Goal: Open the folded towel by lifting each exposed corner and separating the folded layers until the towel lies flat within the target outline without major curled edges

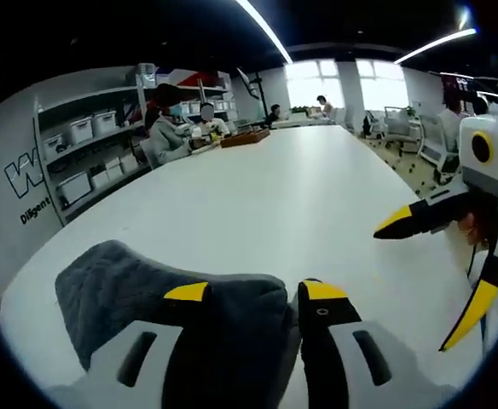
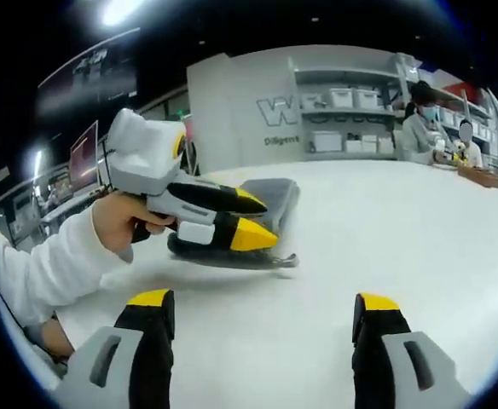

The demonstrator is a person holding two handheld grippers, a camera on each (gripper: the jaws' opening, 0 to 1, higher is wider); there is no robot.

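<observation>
- Left gripper view: grey folded towel (image 1: 147, 294) lies on the white worktop (image 1: 300, 196), at its near rounded end.
- Left claw (image 1: 253, 291) sits low over the towel's right part. One yellow-tipped jaw is over the cloth, the other just off its right edge, above bare worktop. Jaws slightly apart; cannot tell whether any cloth is pinched between them.
- Right of the towel, well apart from it, the right claw (image 1: 437, 256) hangs above the worktop with jaws spread wide, nothing between them.
- Far across the worktop from the towel: seated people (image 1: 170, 128), shelves with bins (image 1: 87, 153) behind them.
- Right gripper view: a hand (image 2: 123, 223) in a white sleeve (image 2: 40, 273) grips the left claw (image 2: 253, 217), which sits at the towel (image 2: 262, 204).
- Its yellow tips lie close together against the towel's near side; cloth looks lifted beside them, grip unclear.
- Nearer than the towel, the right claw (image 2: 262, 300) has its jaws wide apart over bare worktop (image 2: 385, 230).
</observation>
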